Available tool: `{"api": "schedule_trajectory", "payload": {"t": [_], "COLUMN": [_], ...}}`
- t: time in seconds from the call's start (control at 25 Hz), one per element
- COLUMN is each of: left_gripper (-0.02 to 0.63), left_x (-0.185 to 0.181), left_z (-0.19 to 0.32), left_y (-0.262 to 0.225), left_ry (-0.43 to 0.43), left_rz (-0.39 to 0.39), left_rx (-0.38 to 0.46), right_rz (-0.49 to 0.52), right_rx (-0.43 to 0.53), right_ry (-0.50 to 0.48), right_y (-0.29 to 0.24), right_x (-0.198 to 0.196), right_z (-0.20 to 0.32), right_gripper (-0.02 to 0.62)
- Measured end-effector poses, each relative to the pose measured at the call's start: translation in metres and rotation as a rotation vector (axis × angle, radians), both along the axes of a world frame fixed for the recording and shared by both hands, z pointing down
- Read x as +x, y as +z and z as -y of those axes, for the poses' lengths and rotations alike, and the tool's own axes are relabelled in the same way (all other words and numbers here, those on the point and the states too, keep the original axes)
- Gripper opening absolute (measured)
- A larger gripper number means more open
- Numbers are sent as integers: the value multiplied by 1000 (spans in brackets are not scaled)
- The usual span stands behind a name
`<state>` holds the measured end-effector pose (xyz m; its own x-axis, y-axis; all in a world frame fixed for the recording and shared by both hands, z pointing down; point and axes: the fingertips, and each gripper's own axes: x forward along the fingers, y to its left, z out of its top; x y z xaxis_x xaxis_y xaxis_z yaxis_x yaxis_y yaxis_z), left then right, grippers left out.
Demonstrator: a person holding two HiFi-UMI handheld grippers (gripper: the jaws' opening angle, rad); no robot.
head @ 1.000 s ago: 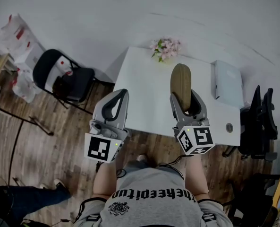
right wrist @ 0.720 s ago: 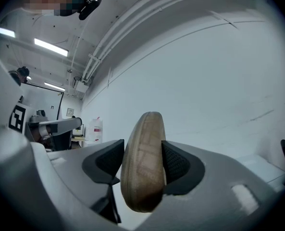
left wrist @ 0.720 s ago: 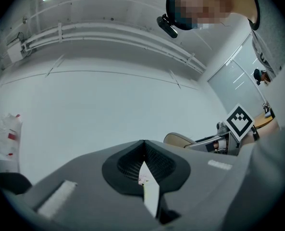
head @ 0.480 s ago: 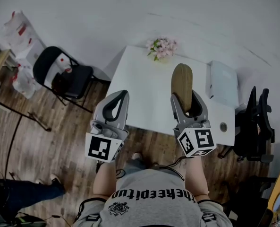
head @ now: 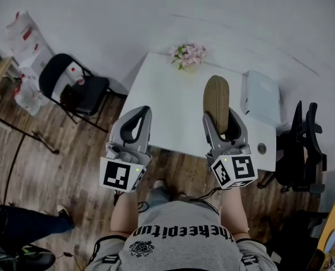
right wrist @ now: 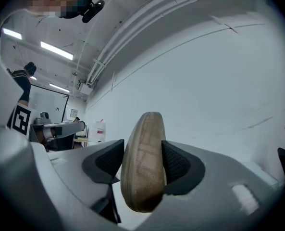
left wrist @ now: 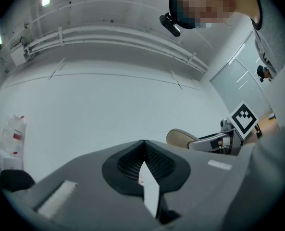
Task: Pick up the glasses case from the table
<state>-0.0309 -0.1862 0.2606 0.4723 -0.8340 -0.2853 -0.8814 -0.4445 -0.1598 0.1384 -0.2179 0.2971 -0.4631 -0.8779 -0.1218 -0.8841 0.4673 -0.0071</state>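
Observation:
The glasses case (head: 216, 97), a tan oval with a woven pattern, stands on edge between the jaws of my right gripper (head: 219, 115), held up over the white table (head: 167, 112). In the right gripper view both black pads press the case's (right wrist: 144, 162) sides, and my right gripper (right wrist: 142, 154) is shut on it. My left gripper (head: 143, 110) hovers over the table's near-left edge with its jaws together and nothing in them. In the left gripper view its tips (left wrist: 143, 144) meet, and the case (left wrist: 180, 137) shows off to the right.
A pot of pink flowers (head: 187, 55) stands at the table's far edge, a white box (head: 261, 97) at its right end, a small round object (head: 261, 148) near the front right corner. A black chair (head: 71, 86) stands left, an office chair (head: 303, 145) right.
The table and room have slid a little to the left beneath both grippers. The case stays clamped in the right gripper and the left stays shut.

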Motion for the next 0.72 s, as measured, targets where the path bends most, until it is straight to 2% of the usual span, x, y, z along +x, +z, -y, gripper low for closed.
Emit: {"api": "schedule_trajectory", "payload": {"t": [0.72], "left_gripper": [14], "left_x": [9], "left_z": [-24], "left_y": [0], "left_ry": [-33], "left_rz": [5], "left_rx": [-2], "right_rz": [-9], "right_rx": [24], "right_ry": [-27], "right_y": [-2], "right_x": [7], "right_z": [-18], "right_gripper": [241]}}
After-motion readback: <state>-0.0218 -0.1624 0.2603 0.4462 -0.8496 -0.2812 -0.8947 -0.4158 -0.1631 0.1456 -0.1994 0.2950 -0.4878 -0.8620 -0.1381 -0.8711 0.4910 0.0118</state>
